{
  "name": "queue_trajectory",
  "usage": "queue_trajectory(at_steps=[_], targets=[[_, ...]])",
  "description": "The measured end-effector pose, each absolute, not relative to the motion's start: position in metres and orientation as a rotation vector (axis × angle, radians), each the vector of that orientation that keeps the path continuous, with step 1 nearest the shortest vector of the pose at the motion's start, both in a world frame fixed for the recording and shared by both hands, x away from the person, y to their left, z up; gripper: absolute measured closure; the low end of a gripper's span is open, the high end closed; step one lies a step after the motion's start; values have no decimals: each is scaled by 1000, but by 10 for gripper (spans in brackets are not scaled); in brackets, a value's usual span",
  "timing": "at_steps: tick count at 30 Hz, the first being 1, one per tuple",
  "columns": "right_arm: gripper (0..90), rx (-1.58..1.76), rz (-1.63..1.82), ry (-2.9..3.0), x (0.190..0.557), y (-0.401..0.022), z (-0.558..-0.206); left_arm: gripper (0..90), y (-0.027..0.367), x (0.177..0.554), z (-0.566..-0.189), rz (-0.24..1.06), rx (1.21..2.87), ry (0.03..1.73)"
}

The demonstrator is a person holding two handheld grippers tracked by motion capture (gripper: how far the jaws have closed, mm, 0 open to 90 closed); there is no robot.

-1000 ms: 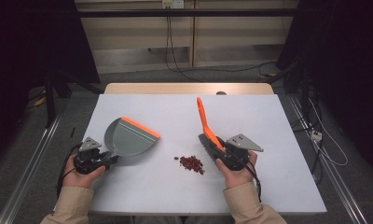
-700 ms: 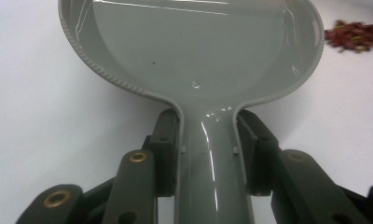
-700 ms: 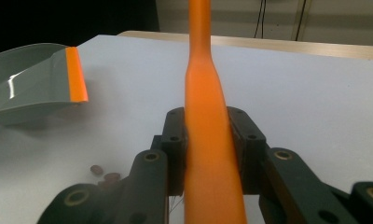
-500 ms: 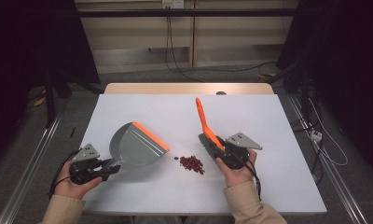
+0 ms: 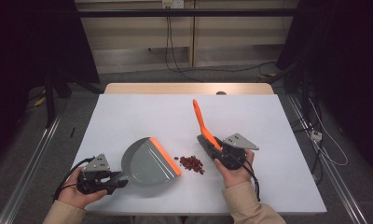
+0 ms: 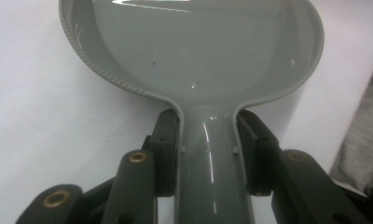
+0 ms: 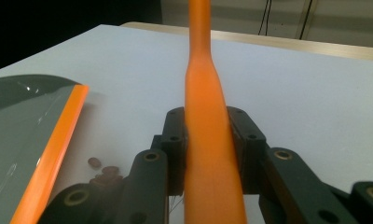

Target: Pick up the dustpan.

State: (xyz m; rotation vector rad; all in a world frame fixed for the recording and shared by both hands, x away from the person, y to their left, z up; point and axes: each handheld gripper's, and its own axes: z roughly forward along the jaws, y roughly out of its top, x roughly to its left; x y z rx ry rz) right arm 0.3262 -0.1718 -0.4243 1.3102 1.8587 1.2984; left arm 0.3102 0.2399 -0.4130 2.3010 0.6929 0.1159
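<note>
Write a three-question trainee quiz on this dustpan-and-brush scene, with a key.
1. True or false: the left gripper is shut on the dustpan by its handle.
2. What does the right gripper hold? A) a sponge B) the orange brush C) nothing
3. What lies on the table between the dustpan's orange lip and the brush?

Key: 1 true. 2 B. 3 A small pile of dark red beans, apart from the lip.
</note>
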Motion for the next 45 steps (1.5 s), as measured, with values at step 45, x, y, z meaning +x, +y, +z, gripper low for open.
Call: queue_trajectory(at_steps=[45], targets=[[714, 1199, 1167, 1980, 316, -151, -441, 610, 212, 305, -428, 37, 2360, 592]])
